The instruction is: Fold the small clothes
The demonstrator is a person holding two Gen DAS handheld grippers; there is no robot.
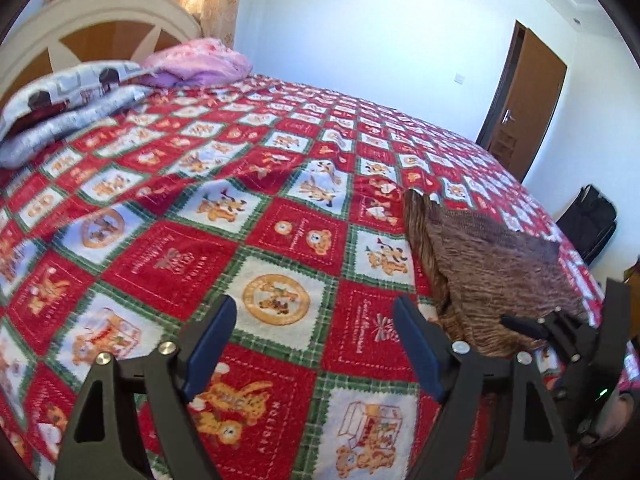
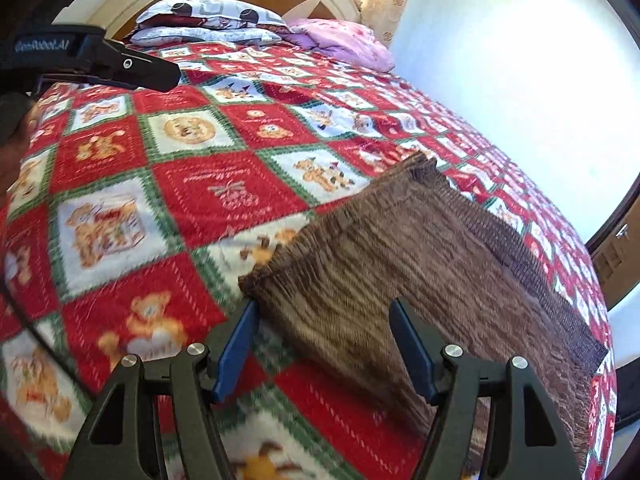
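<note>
Hovering over the bed | left gripper (image 1: 314, 344) jaws wide, nothing between them, above the red quilt (image 1: 180, 256) | right gripper (image 2: 324, 344) jaws spread above the brown garment (image 2: 400, 248), pads not pressing | garment flat on the quilt near the right edge

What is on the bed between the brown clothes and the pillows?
Nothing but the bare red checked blanket. In the right wrist view it runs clear from the brown garment up to the pillows at the headboard.
</note>
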